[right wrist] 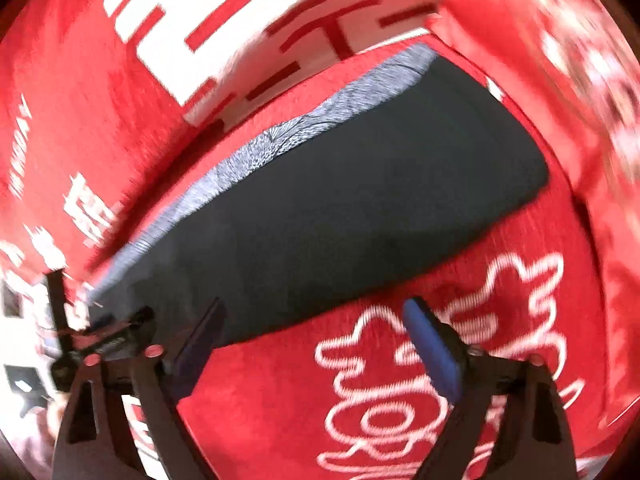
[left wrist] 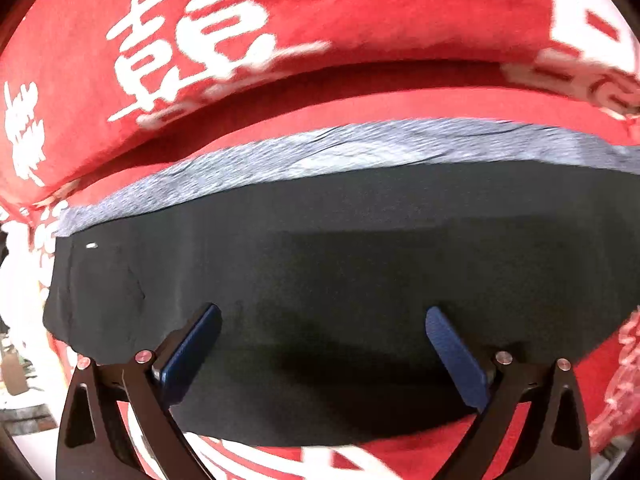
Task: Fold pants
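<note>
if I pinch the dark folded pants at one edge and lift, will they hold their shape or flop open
Probably flop: the dark pants are soft cloth lying in flat layers, with small creases near one corner. They look light for their size. The fuzzy red blanket beneath may cling somewhat, so a push would likely bunch them, not slide them.

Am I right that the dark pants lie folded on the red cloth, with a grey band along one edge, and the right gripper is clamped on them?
Not quite. The right gripper is open with nothing between its fingers, as the right wrist view shows. The dark pants do lie folded on the red cloth, grey band along one edge.
</note>
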A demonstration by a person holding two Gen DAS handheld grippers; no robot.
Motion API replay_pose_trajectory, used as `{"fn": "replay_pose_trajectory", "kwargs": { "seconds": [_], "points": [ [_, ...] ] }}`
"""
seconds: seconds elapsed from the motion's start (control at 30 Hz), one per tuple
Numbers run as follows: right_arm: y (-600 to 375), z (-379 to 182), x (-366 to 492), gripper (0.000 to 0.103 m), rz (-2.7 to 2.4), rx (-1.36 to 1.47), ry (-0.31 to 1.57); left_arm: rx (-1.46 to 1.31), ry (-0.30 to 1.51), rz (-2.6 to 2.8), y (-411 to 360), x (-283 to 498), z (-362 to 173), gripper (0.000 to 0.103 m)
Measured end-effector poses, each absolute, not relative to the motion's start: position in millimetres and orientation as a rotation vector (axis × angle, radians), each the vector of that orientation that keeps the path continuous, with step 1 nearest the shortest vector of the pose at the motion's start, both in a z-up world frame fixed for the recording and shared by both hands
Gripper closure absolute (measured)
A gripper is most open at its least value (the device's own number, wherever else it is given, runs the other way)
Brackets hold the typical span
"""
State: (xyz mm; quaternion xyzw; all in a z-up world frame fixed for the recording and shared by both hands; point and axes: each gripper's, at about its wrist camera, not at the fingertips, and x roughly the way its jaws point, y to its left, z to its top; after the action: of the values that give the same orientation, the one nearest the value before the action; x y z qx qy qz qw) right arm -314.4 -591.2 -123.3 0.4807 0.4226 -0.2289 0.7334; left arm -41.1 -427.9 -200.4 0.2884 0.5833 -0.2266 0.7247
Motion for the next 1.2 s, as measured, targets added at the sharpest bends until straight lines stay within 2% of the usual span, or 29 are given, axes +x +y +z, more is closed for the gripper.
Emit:
{"fn": "replay_pose_trajectory", "kwargs": {
  "seconds": [0.03,0.07,0.1,0.3,0.47,0.53,0.57,0.63,0.67,0.7,0.73,0.77,0.87,1.0,1.07,1.1,1.2],
  "points": [
    [-593.9,-125.9,-325.4,0.041,-0.501,1.113,0.894,0.627,1.278,-0.529,-433.6,-47.2,-194.6,0.007],
    [-596.4,-130.2,-336.8,0.054,-0.504,1.169,0.858,0.628,1.267,-0.572,-444.2,-56.2,-188.8,0.009],
    [-601.4,-136.7,-350.8,0.058,-0.513,1.238,0.807,0.631,1.262,-0.603,-453.2,-62.6,-186.3,0.009],
    [-629.1,-163.0,-387.6,0.058,-0.566,1.414,0.584,0.58,1.252,-0.698,-506.2,-89.2,-186.3,0.009],
    [-645.7,-179.6,-372.7,0.058,-0.518,1.43,0.467,0.581,1.258,-0.686,-527.1,-101.9,-216.0,0.008],
    [-653.7,-178.2,-368.1,0.056,-0.519,1.432,0.44,0.583,1.233,-0.69,-528.5,-103.8,-216.2,0.005],
    [-656.8,-178.0,-362.6,0.055,-0.519,1.431,0.433,0.594,1.222,-0.683,-529.0,-103.9,-216.5,0.0],
    [-661.9,-178.2,-346.0,0.054,-0.512,1.433,0.447,0.591,1.261,-0.693,-530.8,-98.2,-216.7,0.001],
    [-664.8,-176.3,-340.4,0.06,-0.517,1.437,0.472,0.582,1.279,-0.692,-531.8,-95.3,-214.0,0.01],
    [-666.2,-173.5,-336.8,0.084,-0.52,1.436,0.48,0.569,1.277,-0.692,-532.1,-92.4,-207.0,0.033],
    [-666.7,-169.2,-336.5,0.089,-0.504,1.438,0.463,0.553,1.264,-0.705,-533.5,-90.1,-198.3,0.043],
    [-665.5,-162.5,-337.1,0.089,-0.488,1.432,0.453,0.54,1.243,-0.722,-535.5,-89.1,-188.7,0.047],
    [-657.0,-131.5,-331.1,0.089,-0.436,1.347,0.455,0.489,1.187,-0.765,-541.5,-91.5,-172.7,0.047],
    [-640.1,-91.9,-310.0,0.089,-0.389,1.21,0.487,0.49,1.274,-0.811,-562.5,-106.7,-205.6,0.047],
    [-630.8,-80.9,-296.1,0.089,-0.379,1.15,0.52,0.573,1.129,-0.837,-567.2,-126.4,-203.2,0.047],
    [-625.0,-72.9,-285.6,0.089,-0.378,1.102,0.547,0.58,1.121,-0.844,-568.2,-127.5,-201.6,0.047],
    [-616.7,-56.6,-268.6,0.089,-0.378,1.021,0.576,0.502,1.201,-0.877,-564.9,-112.2,-198.2,0.047]
  ]
}}
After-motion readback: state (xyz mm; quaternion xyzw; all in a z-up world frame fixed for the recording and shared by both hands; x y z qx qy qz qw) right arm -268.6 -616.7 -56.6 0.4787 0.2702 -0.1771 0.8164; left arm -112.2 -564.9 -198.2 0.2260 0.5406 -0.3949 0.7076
